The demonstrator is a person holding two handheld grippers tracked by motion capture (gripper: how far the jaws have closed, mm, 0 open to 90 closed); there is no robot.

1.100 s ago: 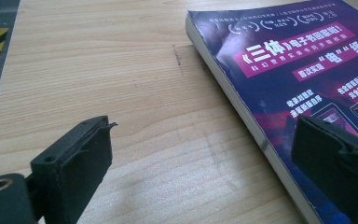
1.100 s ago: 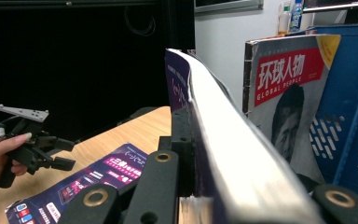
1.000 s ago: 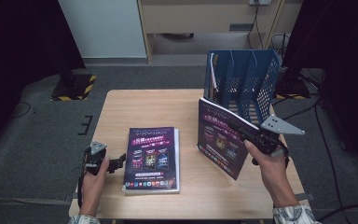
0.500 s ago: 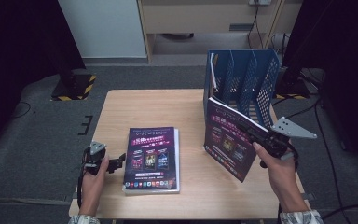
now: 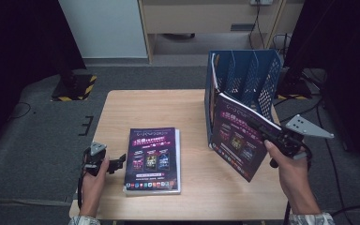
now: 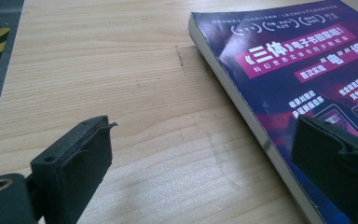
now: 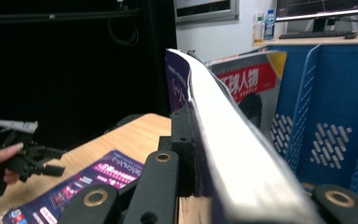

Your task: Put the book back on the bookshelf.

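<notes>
Right gripper view: held magazine point(image 7: 233, 154) is edge-on, white page block hides the far jaw; right gripper point(image 5: 274, 136) is clamped tight on it. High view: glossy purple cover tilted against the front of the blue perforated plastic file rack point(image 5: 243, 75), lower corner off the table. Second magazine point(image 5: 153, 157) lies flat on the wood-grain table point(image 5: 150, 108). Left gripper point(image 6: 205, 163) gapes empty just beside its spine, right jaw cropped.

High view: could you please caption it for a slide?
Right claw lifts a purple book toward the blue rack.
</notes>
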